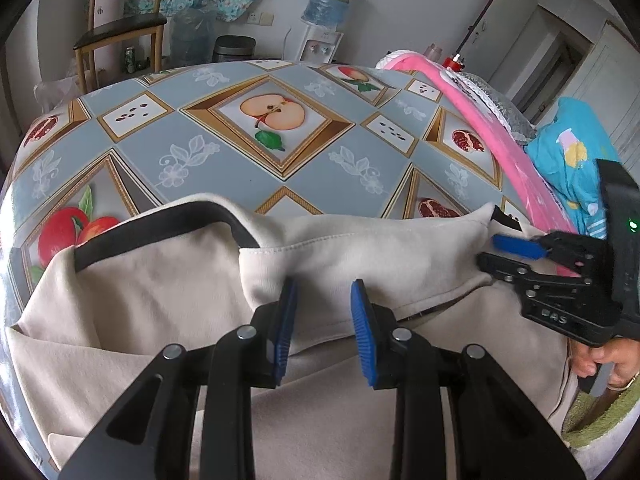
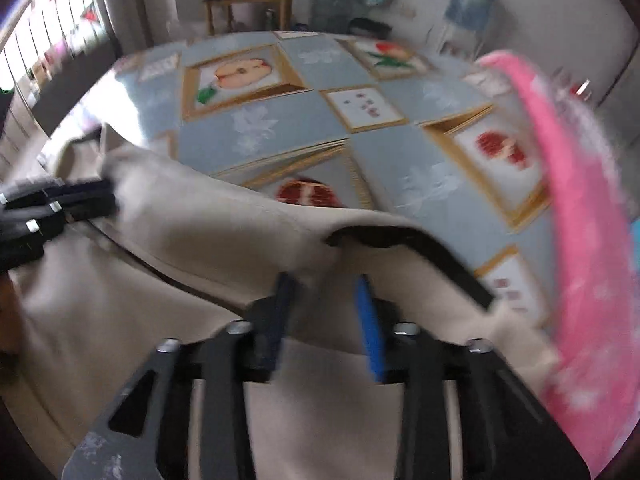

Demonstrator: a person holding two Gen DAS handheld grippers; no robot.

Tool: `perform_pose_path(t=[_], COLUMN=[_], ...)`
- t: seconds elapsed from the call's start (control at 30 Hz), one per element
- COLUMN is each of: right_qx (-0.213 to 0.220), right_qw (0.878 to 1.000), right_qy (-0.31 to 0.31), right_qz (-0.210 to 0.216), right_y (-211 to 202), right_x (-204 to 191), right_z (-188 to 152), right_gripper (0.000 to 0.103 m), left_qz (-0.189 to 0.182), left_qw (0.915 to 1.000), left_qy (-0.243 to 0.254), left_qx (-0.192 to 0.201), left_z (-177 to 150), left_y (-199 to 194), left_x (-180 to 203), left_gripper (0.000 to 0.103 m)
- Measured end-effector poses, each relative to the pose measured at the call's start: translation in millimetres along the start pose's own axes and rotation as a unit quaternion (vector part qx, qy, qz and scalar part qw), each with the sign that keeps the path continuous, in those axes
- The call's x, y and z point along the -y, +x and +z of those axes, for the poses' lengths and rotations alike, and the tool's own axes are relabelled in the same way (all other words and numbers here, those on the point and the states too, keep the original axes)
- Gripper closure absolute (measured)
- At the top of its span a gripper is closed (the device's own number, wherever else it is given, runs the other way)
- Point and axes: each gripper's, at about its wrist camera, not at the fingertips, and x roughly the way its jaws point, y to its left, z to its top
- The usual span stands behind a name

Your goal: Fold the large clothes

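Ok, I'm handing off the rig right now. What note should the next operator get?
Left gripper: jaws partly apart at a raised fold of the beige garment; grip unclear.
Right gripper: open at the garment's edge, holding nothing.
Garment: rumpled on the near side of the table, partly doubled over.
Done: at most one fold begun.
Left: flatten it and finish folding.
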Motion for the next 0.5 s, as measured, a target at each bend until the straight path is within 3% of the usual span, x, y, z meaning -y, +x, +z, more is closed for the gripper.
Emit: perform_pose_path(t=[0.1,0.2,0.3,0.43,0.5], right_qx=[0.042,0.090,0.084,0.038,0.057], right_qw=[0.998,0.993,0.989,0.994,0.993], right_qy=[0.039,0.045,0.019,0.006,0.002], right_qz=[-0.003,0.067,0.116,0.105,0.104], right_y=[-32,-57,-44,6,0], right_x=[13,6,-26,-54,-54], right_z=[-1,7,18,16,10], right_gripper=[0.068,0.068,0.068,0.068,0.068], left_qz=[-0.006,-0.004,-0.004,0.001,0.002], left_qw=[1.0000,1.0000,1.0000,1.0000,1.0000], left_qy=[-0.004,-0.002,-0.003,-0.001,0.002], left_qx=[0.003,0.004,0.004,0.004,0.004], left_z=[-1,-1,-1,-1,-1], left_y=[-1,0,0,0,0], left_x=[-2,-1,-1,1,1], left_gripper=[0.076,0.076,0.076,0.076,0.076])
